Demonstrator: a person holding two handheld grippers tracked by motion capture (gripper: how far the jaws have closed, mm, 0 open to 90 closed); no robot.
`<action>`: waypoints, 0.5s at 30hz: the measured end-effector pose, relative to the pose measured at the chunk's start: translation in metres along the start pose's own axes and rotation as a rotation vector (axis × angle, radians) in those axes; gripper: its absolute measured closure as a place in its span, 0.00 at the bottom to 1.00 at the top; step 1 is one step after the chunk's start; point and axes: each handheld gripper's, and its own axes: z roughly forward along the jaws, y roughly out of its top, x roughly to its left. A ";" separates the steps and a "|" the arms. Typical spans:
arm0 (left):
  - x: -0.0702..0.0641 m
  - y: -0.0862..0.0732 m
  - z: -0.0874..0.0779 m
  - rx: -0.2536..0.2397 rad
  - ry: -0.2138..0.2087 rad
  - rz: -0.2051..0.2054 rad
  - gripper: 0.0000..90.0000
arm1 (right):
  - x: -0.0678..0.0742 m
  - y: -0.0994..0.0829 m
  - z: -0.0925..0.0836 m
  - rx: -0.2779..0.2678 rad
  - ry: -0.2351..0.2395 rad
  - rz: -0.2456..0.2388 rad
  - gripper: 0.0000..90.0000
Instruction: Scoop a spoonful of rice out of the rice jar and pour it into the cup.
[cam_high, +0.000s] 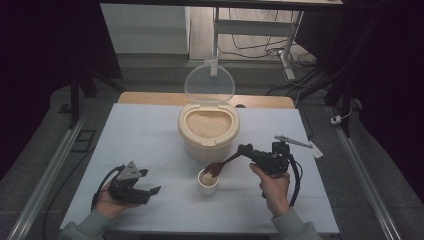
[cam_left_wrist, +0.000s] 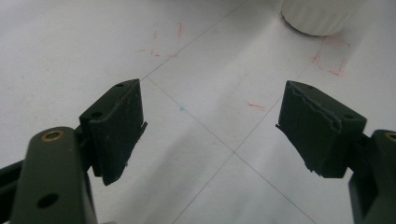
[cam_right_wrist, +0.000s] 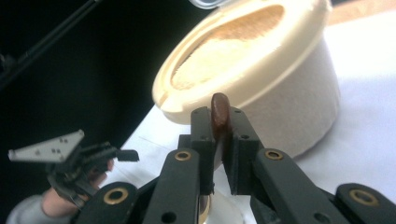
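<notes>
While my right gripper (cam_high: 246, 149) pinches the spoon (cam_high: 220, 165) over the cup (cam_high: 208, 182), I judge I'm tipping rice in. My left gripper (cam_left_wrist: 212, 126) rests spread and empty, cup (cam_left_wrist: 318, 16) beyond. Spoon handle (cam_right_wrist: 220, 113) sits clamped between my fingers, bin (cam_right_wrist: 261, 70) beyond; next, a wrist roll.

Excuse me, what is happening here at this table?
A person is working with two hand-held grippers. The right gripper is shut on the handle of a brown spoon, and the spoon's bowl is over a small white cup. Behind the cup stands a cream container full of rice, with its clear lid standing open. It looks like rice is being spooned from the container into the cup. The left gripper rests open on the white table, holding nothing.
</notes>
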 end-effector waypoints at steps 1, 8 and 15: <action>0.000 0.000 0.000 0.000 0.000 0.000 0.24 | 0.003 0.000 0.000 0.001 0.000 -0.037 0.93; 0.000 0.000 0.000 0.000 0.001 -0.001 0.24 | 0.020 -0.002 -0.005 -0.017 0.013 -0.177 0.93; 0.000 0.000 0.000 -0.002 0.000 -0.003 0.24 | 0.014 -0.001 -0.011 -0.059 0.042 -0.151 0.93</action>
